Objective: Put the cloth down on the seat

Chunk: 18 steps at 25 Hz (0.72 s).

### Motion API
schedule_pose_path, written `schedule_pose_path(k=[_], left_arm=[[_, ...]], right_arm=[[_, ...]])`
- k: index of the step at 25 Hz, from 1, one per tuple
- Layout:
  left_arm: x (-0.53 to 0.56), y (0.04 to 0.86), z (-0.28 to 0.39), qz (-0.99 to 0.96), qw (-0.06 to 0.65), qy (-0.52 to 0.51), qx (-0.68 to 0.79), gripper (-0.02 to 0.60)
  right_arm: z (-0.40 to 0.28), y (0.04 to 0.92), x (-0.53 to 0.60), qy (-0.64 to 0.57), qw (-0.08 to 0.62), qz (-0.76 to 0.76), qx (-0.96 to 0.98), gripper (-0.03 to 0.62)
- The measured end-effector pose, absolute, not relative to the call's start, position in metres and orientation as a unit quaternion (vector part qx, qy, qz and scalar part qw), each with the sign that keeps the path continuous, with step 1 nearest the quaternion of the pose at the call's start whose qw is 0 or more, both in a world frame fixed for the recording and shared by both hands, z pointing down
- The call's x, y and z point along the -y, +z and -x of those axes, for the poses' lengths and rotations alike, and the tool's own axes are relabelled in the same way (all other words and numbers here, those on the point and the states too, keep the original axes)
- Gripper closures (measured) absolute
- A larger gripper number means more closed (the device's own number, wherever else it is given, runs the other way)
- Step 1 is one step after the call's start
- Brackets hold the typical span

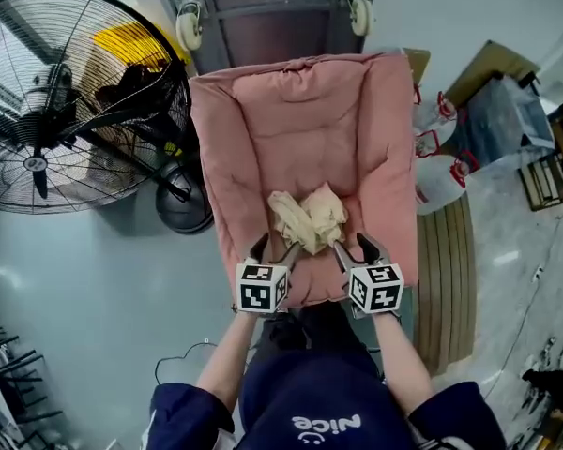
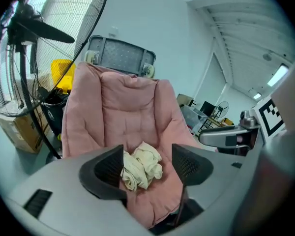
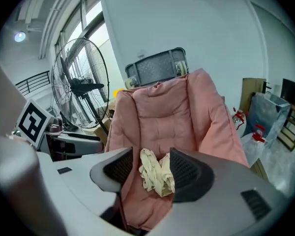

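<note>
A crumpled cream cloth [image 1: 308,218] lies on the seat of a pink padded chair [image 1: 263,129]. In the head view my left gripper [image 1: 274,250] and right gripper [image 1: 356,247] hover side by side at the seat's front edge, just short of the cloth's near end. Both are open. The left gripper view shows the cloth [image 2: 140,167] resting on the pink seat [image 2: 118,117] beyond the spread jaws of the left gripper [image 2: 147,167]. The cloth [image 3: 155,173] in the right gripper view also lies past the parted jaws of the right gripper [image 3: 152,171].
A large black floor fan [image 1: 47,111] stands left of the chair, its round base [image 1: 183,206] by the chair's side. A grey cart on castors [image 1: 272,7] is behind the backrest. White jugs with red caps [image 1: 441,172] and a slatted wooden board [image 1: 446,279] lie to the right.
</note>
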<state>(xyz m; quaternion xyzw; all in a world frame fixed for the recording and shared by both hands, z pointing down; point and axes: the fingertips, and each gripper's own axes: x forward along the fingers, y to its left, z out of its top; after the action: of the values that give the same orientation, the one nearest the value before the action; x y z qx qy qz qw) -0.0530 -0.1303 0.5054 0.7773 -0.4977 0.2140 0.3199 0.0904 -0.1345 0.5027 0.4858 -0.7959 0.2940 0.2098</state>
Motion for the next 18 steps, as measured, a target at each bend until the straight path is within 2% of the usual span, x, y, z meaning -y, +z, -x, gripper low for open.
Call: schedule_pose_path(k=[18], left_arm=[[0.082,0.368,0.065,-0.814,0.236,0.134,0.513,0.252]], right_arm=[[-0.097,0.358,0.093,0.142,0.170,-0.511,0.831,0.379]])
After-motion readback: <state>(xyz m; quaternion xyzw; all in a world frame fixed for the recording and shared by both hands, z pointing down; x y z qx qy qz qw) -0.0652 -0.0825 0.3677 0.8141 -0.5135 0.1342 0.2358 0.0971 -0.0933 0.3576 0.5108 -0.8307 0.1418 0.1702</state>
